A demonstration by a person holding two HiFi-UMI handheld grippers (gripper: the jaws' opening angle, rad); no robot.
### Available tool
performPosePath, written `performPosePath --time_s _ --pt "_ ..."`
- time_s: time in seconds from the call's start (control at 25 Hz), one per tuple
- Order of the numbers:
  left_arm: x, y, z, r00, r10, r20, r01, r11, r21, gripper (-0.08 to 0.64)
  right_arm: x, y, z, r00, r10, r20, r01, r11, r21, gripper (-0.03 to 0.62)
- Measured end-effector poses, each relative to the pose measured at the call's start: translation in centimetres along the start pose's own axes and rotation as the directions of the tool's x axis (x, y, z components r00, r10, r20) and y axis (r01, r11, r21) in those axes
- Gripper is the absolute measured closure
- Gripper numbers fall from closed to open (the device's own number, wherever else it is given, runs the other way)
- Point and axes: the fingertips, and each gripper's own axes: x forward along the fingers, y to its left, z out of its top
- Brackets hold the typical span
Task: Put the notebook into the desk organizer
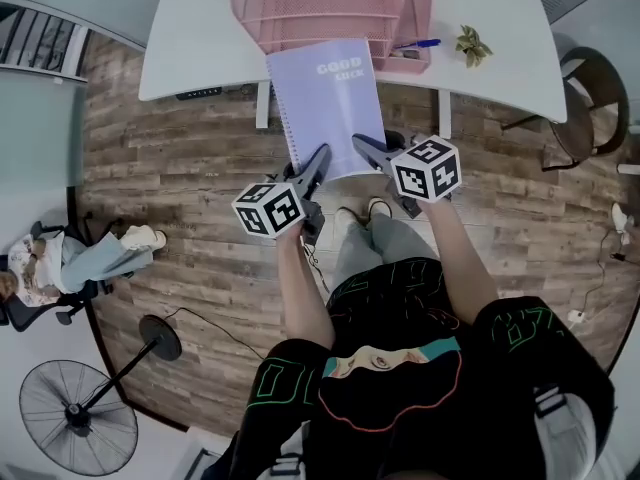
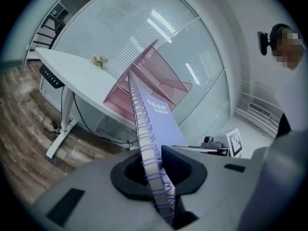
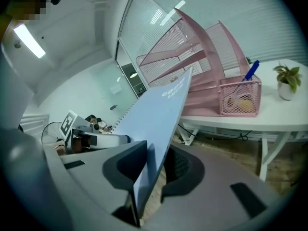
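With my left gripper (image 1: pixel 318 163) and right gripper (image 1: pixel 366 147) each pinching a near corner of the lilac spiral-bound paper notebook (image 1: pixel 330 103), its long axis ran straight away from me, far edge reaching the pink wire-mesh desk organizer (image 1: pixel 300 8) ahead.

Black clothes (image 1: pixel 400 388) with seemingly neon-outlined prints; grey left gripper (image 1: pixel 322 158) and right gripper (image 1: pixel 362 144) bear black-marked white cubes (image 1: pixel 268 209).
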Motion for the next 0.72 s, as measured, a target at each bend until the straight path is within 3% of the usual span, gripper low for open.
performPosePath --time_s 0.36,0.72 --pt "3.6 0.6 1.9 0.996 -0.072 -0.054 0.070 0.997 -0.043 0.499 -0.2 -3.0 1.9 0.997 -0.069 0.033 0.067 0.995 0.070 0.512" --pt "5.9 2.0 4.9 0.991 -0.129 -0.030 0.124 0.982 -0.142 0.506 1.0 -4.9 4.6 0.993 -0.105 0.055 0.100 0.991 0.088 0.502"
